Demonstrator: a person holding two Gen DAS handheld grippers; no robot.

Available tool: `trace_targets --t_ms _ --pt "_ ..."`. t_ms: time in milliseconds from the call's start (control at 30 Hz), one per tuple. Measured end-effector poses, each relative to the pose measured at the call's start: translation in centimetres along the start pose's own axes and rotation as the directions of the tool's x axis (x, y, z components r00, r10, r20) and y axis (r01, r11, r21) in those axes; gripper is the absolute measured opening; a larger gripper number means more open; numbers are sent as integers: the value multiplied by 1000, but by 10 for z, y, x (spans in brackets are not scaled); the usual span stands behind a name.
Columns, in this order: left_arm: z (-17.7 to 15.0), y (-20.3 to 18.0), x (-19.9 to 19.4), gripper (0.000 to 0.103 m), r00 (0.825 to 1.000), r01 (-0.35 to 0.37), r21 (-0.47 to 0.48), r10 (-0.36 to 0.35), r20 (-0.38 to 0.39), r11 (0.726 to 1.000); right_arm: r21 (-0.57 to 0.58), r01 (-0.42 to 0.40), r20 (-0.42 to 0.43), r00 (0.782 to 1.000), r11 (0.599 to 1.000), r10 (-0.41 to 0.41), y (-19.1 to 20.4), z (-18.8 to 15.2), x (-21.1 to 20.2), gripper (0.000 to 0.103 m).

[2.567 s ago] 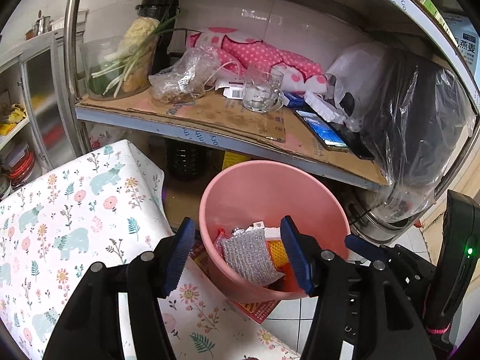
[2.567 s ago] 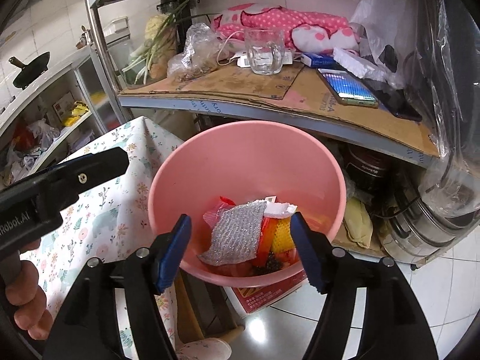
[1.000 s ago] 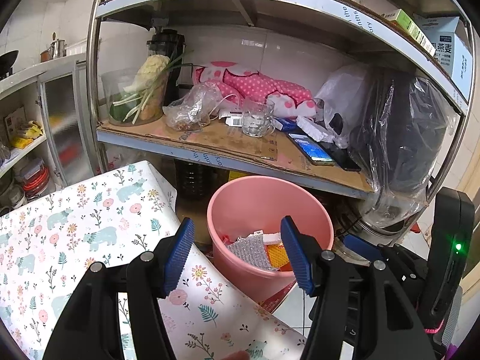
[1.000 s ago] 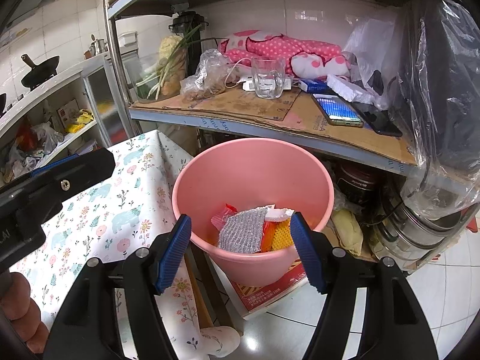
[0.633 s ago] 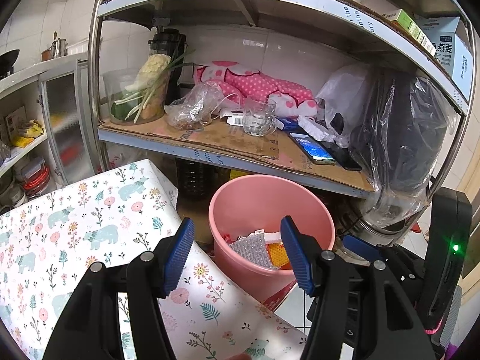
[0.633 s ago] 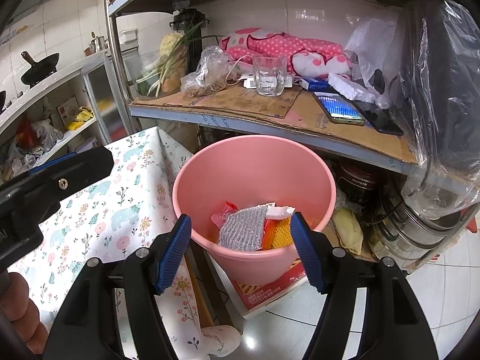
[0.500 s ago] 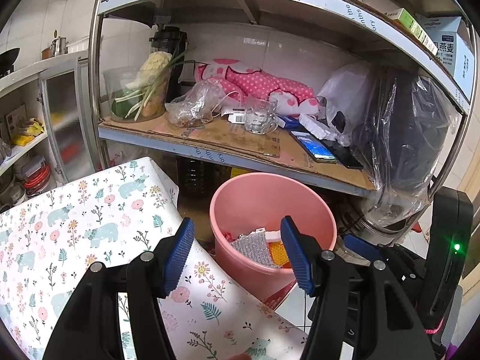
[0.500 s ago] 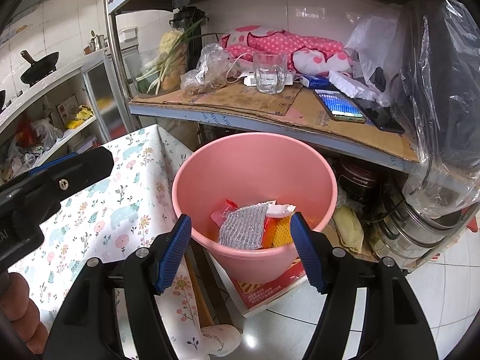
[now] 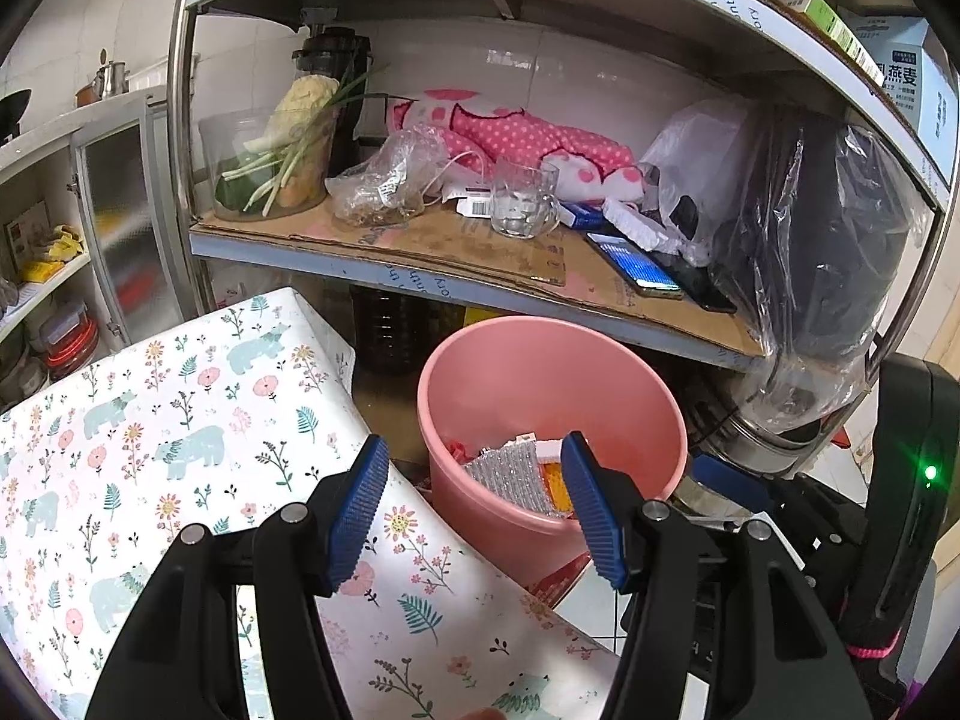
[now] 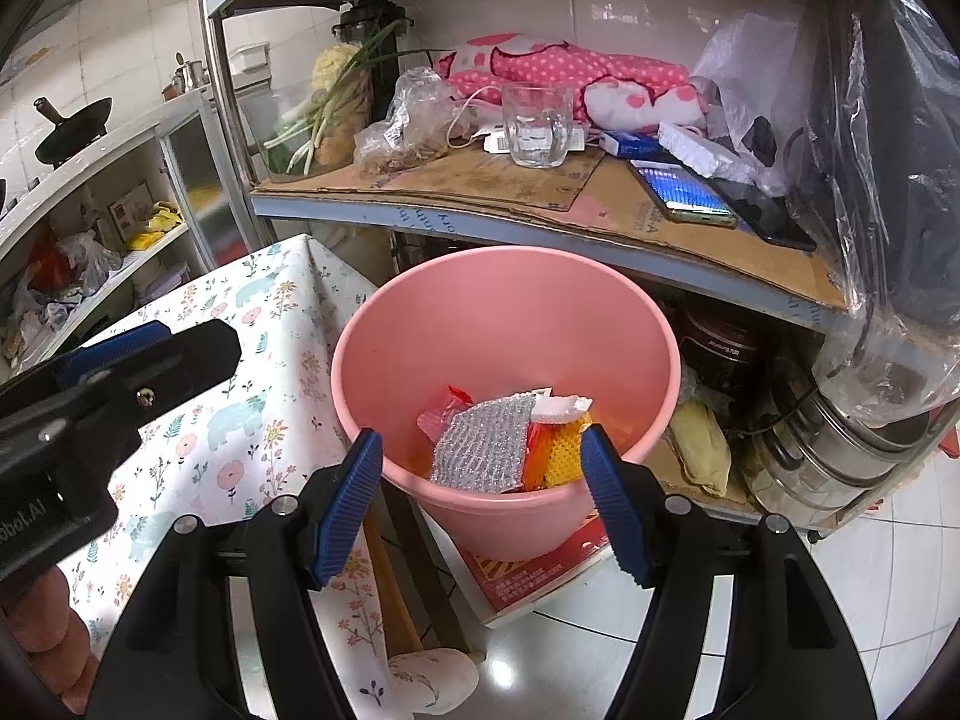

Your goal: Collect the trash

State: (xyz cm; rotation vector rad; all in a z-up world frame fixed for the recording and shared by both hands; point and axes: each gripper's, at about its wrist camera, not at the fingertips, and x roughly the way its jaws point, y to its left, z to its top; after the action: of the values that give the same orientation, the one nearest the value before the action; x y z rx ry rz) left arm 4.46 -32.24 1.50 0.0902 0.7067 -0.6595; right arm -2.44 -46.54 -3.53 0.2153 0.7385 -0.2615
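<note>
A pink bucket stands on the floor under a metal shelf, beside a table with a floral cloth. It also shows in the right wrist view. Trash lies in it: a silver scouring pad, orange and red wrappers and a white scrap. My left gripper is open and empty, above the table corner, short of the bucket. My right gripper is open and empty, above the bucket's near rim. The left gripper's body shows at the left of the right wrist view.
The shelf above the bucket holds a glass mug, a bag, a vegetable container, phones and a pink dotted cloth. Steel pots stand at the right. A red box lies under the bucket.
Both grippers have drawn back and up from the bucket since 2.6 s ago, so it looks smaller. In the last half second the views barely shift. Both stay open.
</note>
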Motion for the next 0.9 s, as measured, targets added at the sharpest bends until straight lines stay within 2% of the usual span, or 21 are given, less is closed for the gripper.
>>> trace_targets --t_ms 533,900 --pt "-5 1 6 59 999 34 6 -33 -6 999 -12 46 2 999 999 -46 3 3 -1 69" --pt "-6 0 7 59 999 41 10 -41 -13 999 -18 50 -1 999 999 -50 5 2 -1 69"
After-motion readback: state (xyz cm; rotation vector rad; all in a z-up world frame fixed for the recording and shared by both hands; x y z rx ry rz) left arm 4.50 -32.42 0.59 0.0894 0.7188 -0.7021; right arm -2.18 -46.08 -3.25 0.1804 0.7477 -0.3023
